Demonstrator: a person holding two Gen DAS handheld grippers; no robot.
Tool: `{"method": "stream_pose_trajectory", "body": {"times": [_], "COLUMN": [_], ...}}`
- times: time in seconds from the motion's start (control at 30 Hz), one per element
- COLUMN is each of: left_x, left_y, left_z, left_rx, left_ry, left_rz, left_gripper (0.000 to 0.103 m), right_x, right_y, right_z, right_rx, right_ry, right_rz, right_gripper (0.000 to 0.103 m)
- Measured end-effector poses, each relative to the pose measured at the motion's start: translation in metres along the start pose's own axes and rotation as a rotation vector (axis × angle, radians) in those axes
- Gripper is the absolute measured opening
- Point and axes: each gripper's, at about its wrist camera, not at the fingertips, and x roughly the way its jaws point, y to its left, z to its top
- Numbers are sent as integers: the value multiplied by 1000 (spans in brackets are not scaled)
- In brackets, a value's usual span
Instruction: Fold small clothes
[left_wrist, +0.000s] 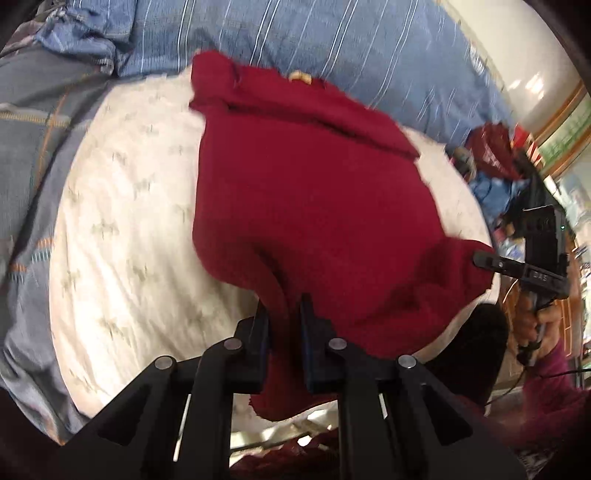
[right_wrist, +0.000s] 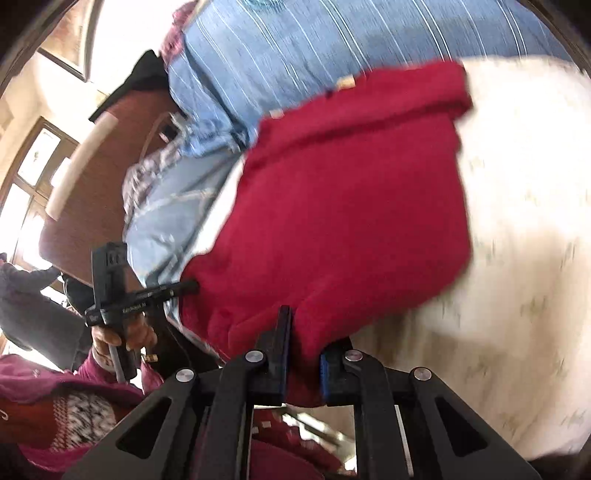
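Both grippers' fingers (left_wrist: 264, 332) clamp red garment (left_wrist: 314, 206) — near hem

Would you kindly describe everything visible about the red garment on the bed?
The red garment looks like a soft, fuzzy knit in deep red, with a small pale tag at its far edge. Its far end is folded over on itself. It lies on a white patterned cloth, its near edge pinched by both shut grippers: the left gripper and the right gripper, at separate points.
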Motion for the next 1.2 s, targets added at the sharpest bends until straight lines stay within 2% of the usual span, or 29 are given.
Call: {"method": "stream_pose_trajectory", "body": {"times": [0.07, 0.1, 0.23, 0.4, 0.53, 0.6, 0.73, 0.8, 0.83, 0.87, 0.9, 0.93, 0.97, 1.0, 1.03, 1.1, 1.2], "left_x": [-4, -6, -7, 15, 39, 54, 79, 93, 95, 95, 91, 85, 77, 66, 57, 51, 58], "left_y": [-1, -2, 0, 8, 19, 24, 42, 53, 57, 62, 67, 71, 74, 76, 76, 71, 61], "left_z": [15, 26, 67, 131, 177, 198, 222, 232, 234, 236, 238, 239, 238, 236, 234, 233, 232], "left_rx": [6, 6, 9, -17, -58, -64, -119, -145, -156, -171, -186, -196, -201, -202, -191, -156, -109], "left_ry": [-36, -60, -132, -167, -177, -181, -159, -130, -122, -123, -132, -150, -179, -222, -259, -260, -254], "left_rz": [-7, -12, -16, -15, -10, 20, 30, 25, 19, 5, -25, -43, -45, -41, -34, -12, 44], "left_gripper": [11, 11, 11, 11, 11, 11, 11, 13, 15, 19, 33, 51, 62, 76, 80, 80, 80], "right_x": [-1, -2, -3, 13, 35, 47, 72, 90, 94, 96, 91, 84, 70, 60, 52, 45, 65], "right_y": [-2, -7, -14, -23, -42, -56, -76, -89, -95, -100, -103, -104, -103, -102, -100, -87, -60], "right_z": [10, 29, 73, 136, 180, 198, 230, 244, 247, 251, 252, 252, 249, 246, 243, 237, 231], "right_rx": [1, 2, 7, 23, 70, 104, 150, 180, 200, 221, 239, 244, 247, 248, 241, 167, 9], "right_ry": [-25, -76, -170, -235, -244, -245, -233, -203, -187, -175, -192, -224, -282, -319, -343, -329, -259], "right_rz": [3, -3, -20, -74, -113, -141, -155, -174, -177, -177, -169, -158, -139, -127, -121, -139, -267], "right_gripper": [11, 11, 11, 11, 11, 11, 11, 14, 18, 27, 33, 45, 54, 58, 59, 59, 49]}}
